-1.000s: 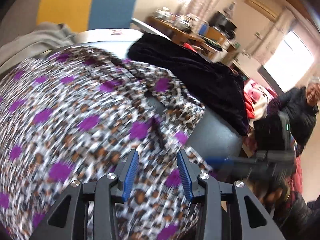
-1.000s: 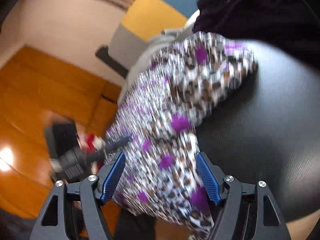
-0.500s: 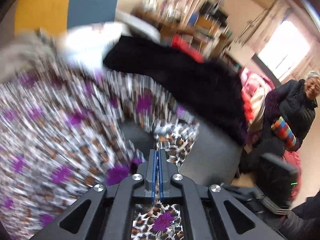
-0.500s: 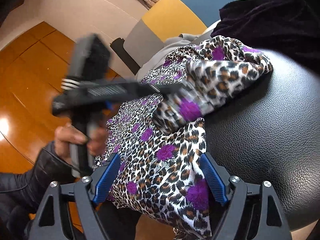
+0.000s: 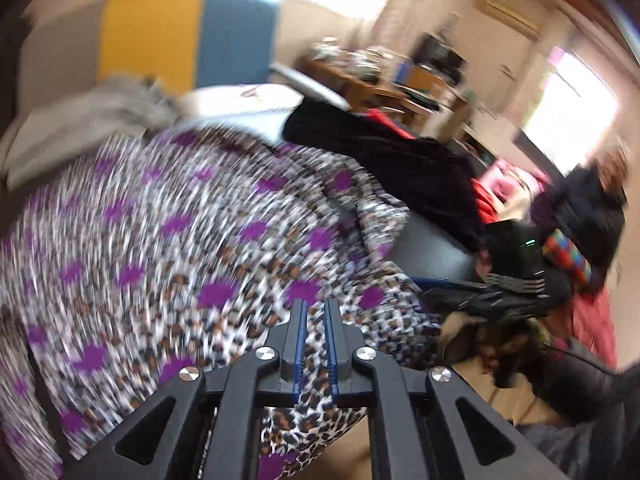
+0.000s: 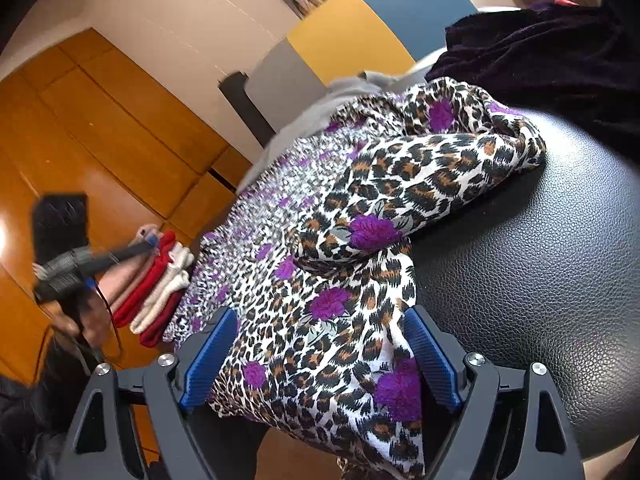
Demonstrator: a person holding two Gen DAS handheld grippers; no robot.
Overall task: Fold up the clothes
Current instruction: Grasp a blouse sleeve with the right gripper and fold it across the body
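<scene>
A leopard-print garment with purple flowers [image 6: 360,264] lies over the edge of a black leather seat [image 6: 540,280]; one part is folded back over itself. In the left wrist view the garment [image 5: 168,248] is blurred and fills the left half. My left gripper [image 5: 315,308] is nearly closed with a narrow gap and a strip of the garment's edge between its blue pads. It shows far left in the right wrist view [image 6: 146,242]. My right gripper [image 6: 320,344] is wide open with the garment's hanging edge between its pads.
A black velvet garment [image 6: 552,52] lies at the back of the seat. A grey garment [image 5: 100,108] lies beyond the print. Red and white folded clothes [image 6: 160,284] lie on the wooden floor [image 6: 100,140]. A seated person [image 5: 588,208] is at the right.
My left gripper shut on the garment's edge half a second ago, has moved away to the left, and its pads now stand slightly apart. My right gripper stays open over the hanging edge.
</scene>
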